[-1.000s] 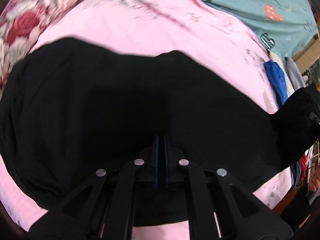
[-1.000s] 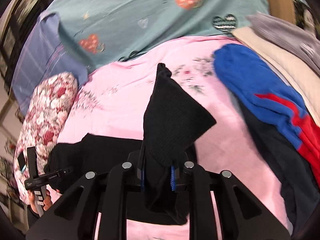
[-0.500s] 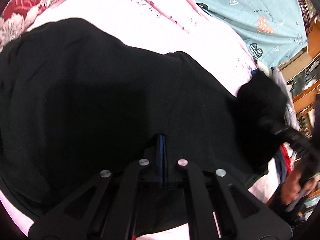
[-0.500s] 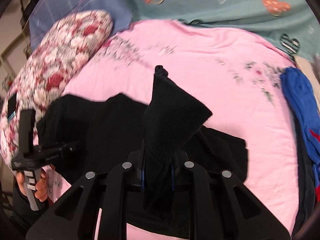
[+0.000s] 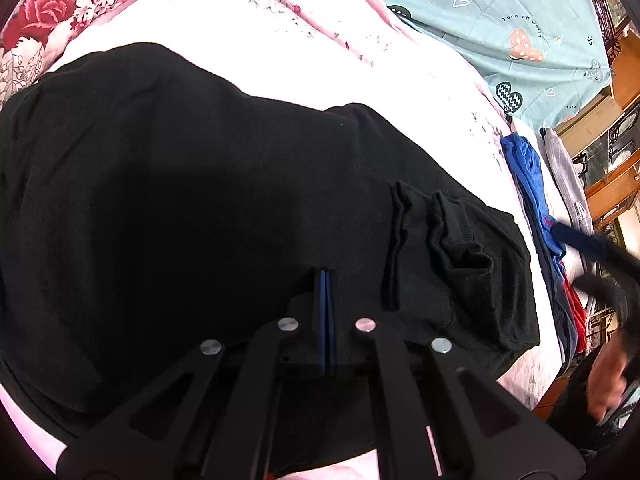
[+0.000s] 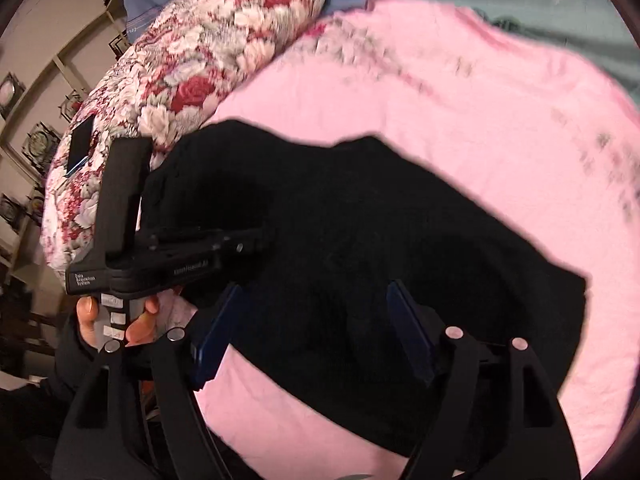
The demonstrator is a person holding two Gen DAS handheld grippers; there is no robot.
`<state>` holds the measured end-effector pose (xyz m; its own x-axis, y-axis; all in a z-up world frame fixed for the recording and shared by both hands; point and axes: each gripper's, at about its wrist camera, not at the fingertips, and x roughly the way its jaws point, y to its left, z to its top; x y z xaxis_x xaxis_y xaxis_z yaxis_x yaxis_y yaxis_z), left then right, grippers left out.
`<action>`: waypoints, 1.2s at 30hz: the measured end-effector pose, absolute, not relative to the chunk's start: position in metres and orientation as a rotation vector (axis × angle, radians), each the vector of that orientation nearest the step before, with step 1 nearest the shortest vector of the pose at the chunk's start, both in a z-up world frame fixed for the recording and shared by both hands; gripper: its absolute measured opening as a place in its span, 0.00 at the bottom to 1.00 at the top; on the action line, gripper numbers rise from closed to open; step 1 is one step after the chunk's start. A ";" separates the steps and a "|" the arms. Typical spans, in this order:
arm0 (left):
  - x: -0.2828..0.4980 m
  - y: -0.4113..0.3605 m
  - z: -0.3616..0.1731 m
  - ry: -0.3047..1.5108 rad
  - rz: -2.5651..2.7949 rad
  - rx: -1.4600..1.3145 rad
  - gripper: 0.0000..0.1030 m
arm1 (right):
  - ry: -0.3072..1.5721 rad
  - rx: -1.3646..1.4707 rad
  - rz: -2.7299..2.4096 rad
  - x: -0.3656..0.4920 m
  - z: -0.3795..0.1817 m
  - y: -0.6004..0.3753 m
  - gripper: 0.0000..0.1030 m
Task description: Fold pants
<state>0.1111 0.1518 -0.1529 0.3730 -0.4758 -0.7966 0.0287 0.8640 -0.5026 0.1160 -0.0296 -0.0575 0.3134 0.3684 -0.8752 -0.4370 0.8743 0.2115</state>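
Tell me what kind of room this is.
Most likely a bedroom: the black pants lie on a pink bedsheet, with a floral pillow beside them and a stack of other clothes at the edge.

"Turn off worry" on teal sheet [image 5: 500,20], "Data Acquisition System" on left hand-held gripper [image 6: 256,240]

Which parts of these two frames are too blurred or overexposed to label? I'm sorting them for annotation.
Left wrist view: the pink sheet is blown out nearly white, and the right tool is motion-smeared. Right wrist view: the sheet's floral print is streaked by motion blur; the black pants lose detail.
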 end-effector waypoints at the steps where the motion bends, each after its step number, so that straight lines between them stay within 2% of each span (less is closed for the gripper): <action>1: 0.111 0.153 -0.153 1.151 -0.336 -0.441 0.03 | 1.098 -0.078 0.502 0.118 -0.049 -0.033 0.68; 2: 0.110 0.152 -0.152 1.150 -0.333 -0.434 0.03 | 1.081 -0.083 0.473 0.120 -0.045 -0.035 0.60; 4: 0.110 0.149 -0.151 1.148 -0.327 -0.413 0.03 | 1.088 -0.106 0.398 0.132 -0.049 -0.039 0.21; 5: 0.110 0.148 -0.150 1.146 -0.323 -0.403 0.03 | 1.108 -0.095 0.380 0.139 -0.058 -0.039 0.07; 8: 0.110 0.144 -0.150 1.142 -0.314 -0.381 0.03 | 1.139 -0.093 0.369 0.149 -0.083 -0.031 0.05; 13: 0.111 0.142 -0.150 1.144 -0.307 -0.359 0.03 | 1.252 -0.089 0.354 0.158 -0.132 -0.017 0.05; 17: 0.109 0.148 -0.145 1.140 -0.311 -0.408 0.03 | 1.248 -0.071 0.383 0.152 -0.117 -0.018 0.05; 18: 0.105 0.154 -0.139 1.120 -0.316 -0.437 0.08 | 1.242 -0.042 0.396 0.149 -0.110 -0.020 0.05; 19: 0.099 0.162 -0.131 1.088 -0.319 -0.465 0.20 | 1.217 -0.011 0.406 0.144 -0.097 -0.028 0.06; 20: 0.089 0.175 -0.118 1.036 -0.323 -0.502 0.31 | 1.193 0.002 0.411 0.139 -0.087 -0.035 0.13; 21: 0.080 0.188 -0.108 0.995 -0.313 -0.528 0.61 | 1.155 0.020 0.415 0.129 -0.072 -0.048 0.19; 22: 0.071 0.201 -0.100 0.959 -0.293 -0.555 0.79 | 1.129 0.038 0.412 0.122 -0.062 -0.058 0.38; 23: 0.060 0.216 -0.091 0.922 -0.268 -0.589 0.80 | 1.107 0.060 0.400 0.114 -0.054 -0.070 0.53; 25: 0.038 0.250 -0.080 0.878 -0.204 -0.659 0.80 | 1.062 0.125 0.364 0.095 -0.041 -0.097 0.60; 29: -0.003 0.307 -0.085 0.868 -0.052 -0.805 0.80 | 1.038 0.207 0.352 0.070 -0.037 -0.130 0.61; 36: -0.010 0.321 -0.132 0.960 0.012 -0.990 0.78 | 1.043 0.274 0.363 0.046 -0.044 -0.150 0.61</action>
<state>-0.0105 0.3214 -0.1316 0.6078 -0.3956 -0.6886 -0.4134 0.5827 -0.6997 0.0459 -0.1499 -0.0439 0.4529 0.4179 -0.7876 -0.1615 0.9072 0.3885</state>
